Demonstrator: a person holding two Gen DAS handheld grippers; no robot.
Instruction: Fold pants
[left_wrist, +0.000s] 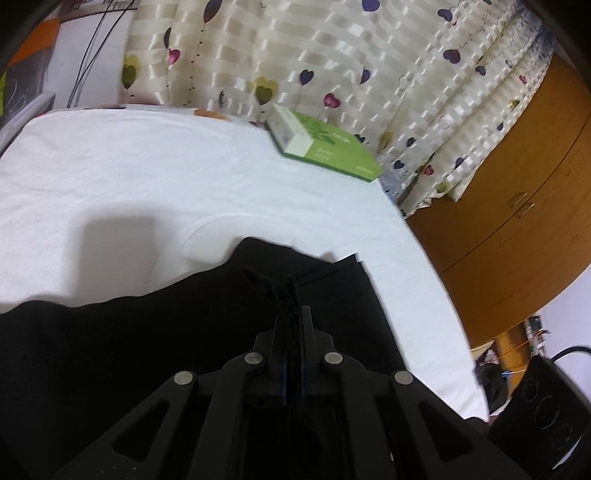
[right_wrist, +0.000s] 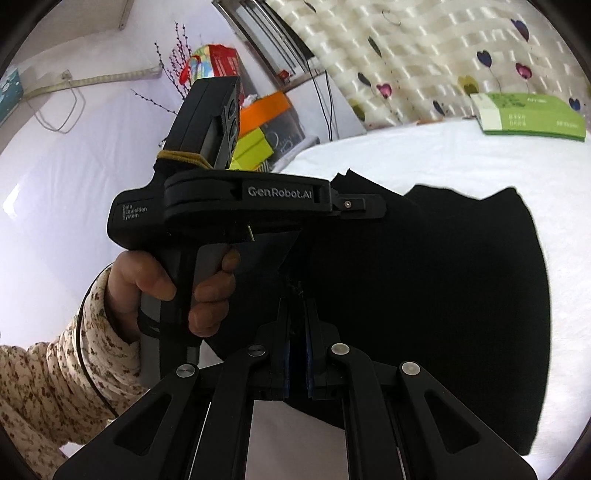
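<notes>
Black pants (left_wrist: 110, 350) lie on a white bed sheet (left_wrist: 147, 177), partly folded over, with stacked edges showing at the far corner (left_wrist: 347, 262). My left gripper (left_wrist: 291, 295) is shut on a bunched edge of the black fabric. In the right wrist view the pants (right_wrist: 443, 295) spread to the right. My right gripper (right_wrist: 297, 302) is shut on a pinch of their cloth. The left gripper (right_wrist: 365, 205) shows from the side, held by a hand (right_wrist: 207, 291) in a floral sleeve, with its tip over the pants' far edge.
A green book (left_wrist: 325, 147) lies on the sheet (right_wrist: 406, 155) near the heart-patterned curtain (left_wrist: 332, 55); it shows again as the book (right_wrist: 532, 116). A wooden cabinet (left_wrist: 517, 221) stands beyond the bed's right edge. Coloured boxes (right_wrist: 258, 129) and cables sit by the wall.
</notes>
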